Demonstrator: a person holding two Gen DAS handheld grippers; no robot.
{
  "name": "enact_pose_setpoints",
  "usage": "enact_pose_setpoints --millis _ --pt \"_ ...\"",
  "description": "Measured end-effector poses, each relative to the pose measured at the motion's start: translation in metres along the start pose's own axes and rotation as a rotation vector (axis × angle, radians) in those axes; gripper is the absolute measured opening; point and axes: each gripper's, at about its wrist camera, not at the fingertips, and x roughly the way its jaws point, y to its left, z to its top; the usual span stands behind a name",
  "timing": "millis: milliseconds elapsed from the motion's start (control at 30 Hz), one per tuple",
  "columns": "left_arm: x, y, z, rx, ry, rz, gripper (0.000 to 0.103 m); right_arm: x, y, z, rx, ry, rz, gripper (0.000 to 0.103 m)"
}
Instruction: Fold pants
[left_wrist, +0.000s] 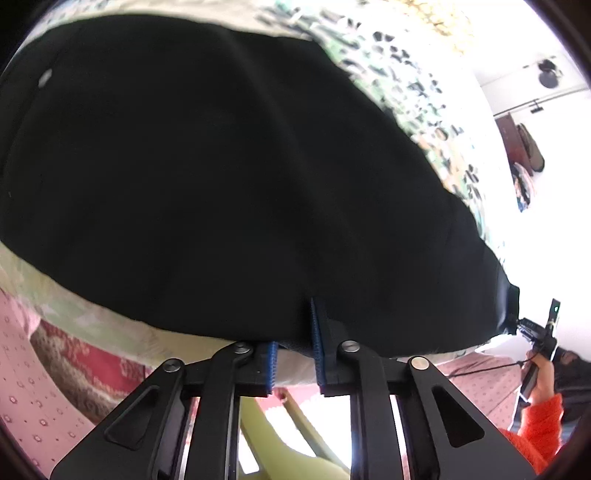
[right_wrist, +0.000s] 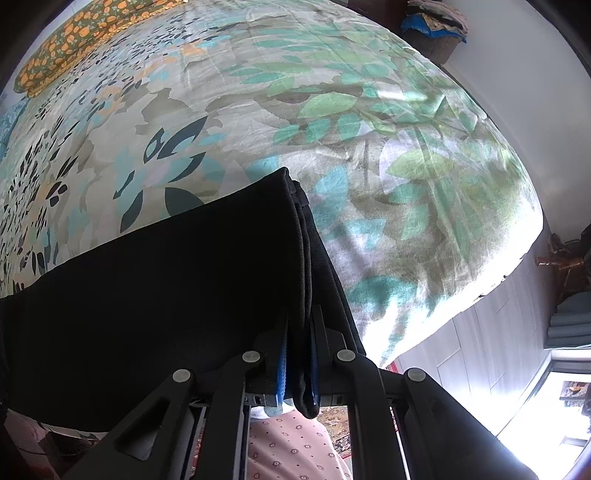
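Your right gripper (right_wrist: 299, 363) has its blue pads (right_wrist: 281, 373) clamped on a stack of folded edges of the black pants (right_wrist: 155, 295), which stretch away to the left over the leaf-patterned bedspread (right_wrist: 388, 147). Your left gripper (left_wrist: 293, 345) sits at the near hem of the pants (left_wrist: 221, 166); its right finger (left_wrist: 321, 339) is tucked against the cloth, its left pad sits just apart below the hem, and you cannot tell whether they actually pinch it. An orange floral pillow (right_wrist: 74, 44) lies at the far corner.
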Motion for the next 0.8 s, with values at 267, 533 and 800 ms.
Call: enact_pose_setpoints --millis 267,533,800 --pt "-0.017 -0.007 -0.007 0.071 0.051 0.148 0.065 -0.022 -0.03 -0.005 0.111 -0.12 0.024 0.044" --pt "-0.076 -0.003 -0.008 0.122 -0.077 0.083 0.068 -0.05 -0.02 0.002 0.134 -0.14 0.338 0.046" --pt "-0.047 0.031 0.075 0.082 -0.328 0.341 0.072 0.015 0.039 -0.003 0.168 0.058 0.357 0.046"
